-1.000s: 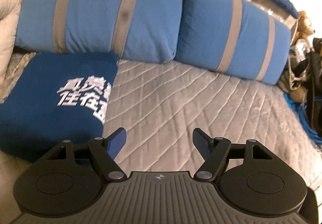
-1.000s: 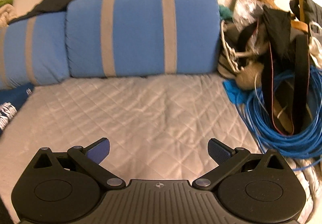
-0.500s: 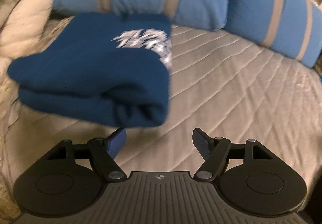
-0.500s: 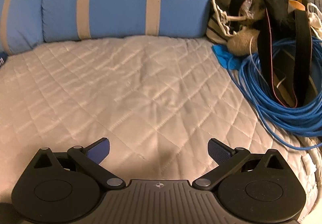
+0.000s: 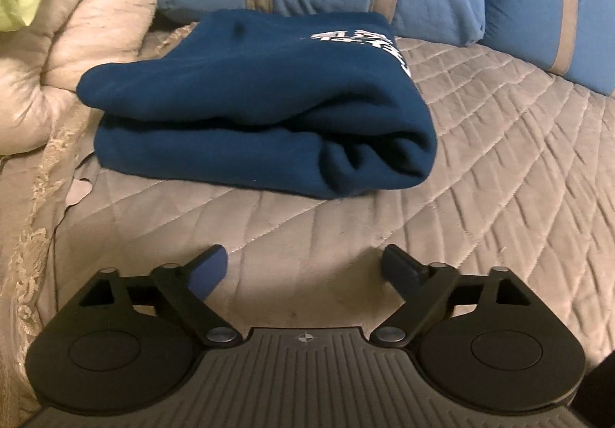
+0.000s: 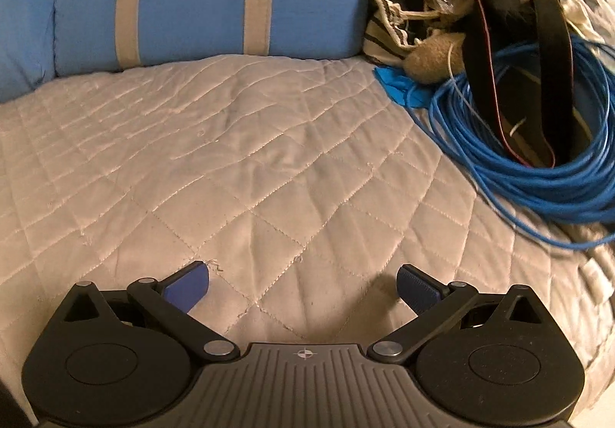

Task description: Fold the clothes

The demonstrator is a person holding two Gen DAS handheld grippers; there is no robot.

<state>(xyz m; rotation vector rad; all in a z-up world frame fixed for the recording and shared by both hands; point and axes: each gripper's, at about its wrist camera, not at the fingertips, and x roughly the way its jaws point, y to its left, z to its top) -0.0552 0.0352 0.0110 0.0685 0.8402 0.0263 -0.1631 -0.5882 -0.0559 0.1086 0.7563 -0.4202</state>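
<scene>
The folded shirt [image 5: 261, 112] lies ahead of the left tool [image 5: 303, 266], long side across; both tools wide open, empty; right tool [image 6: 303, 283] sees none.

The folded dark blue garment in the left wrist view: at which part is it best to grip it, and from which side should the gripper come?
Probably the rounded, thick fold of the folded dark blue garment, the corner nearest the open left gripper. Come in low over the quilted cover from the near side, so one finger slides under all layers and the stack stays together.
</scene>
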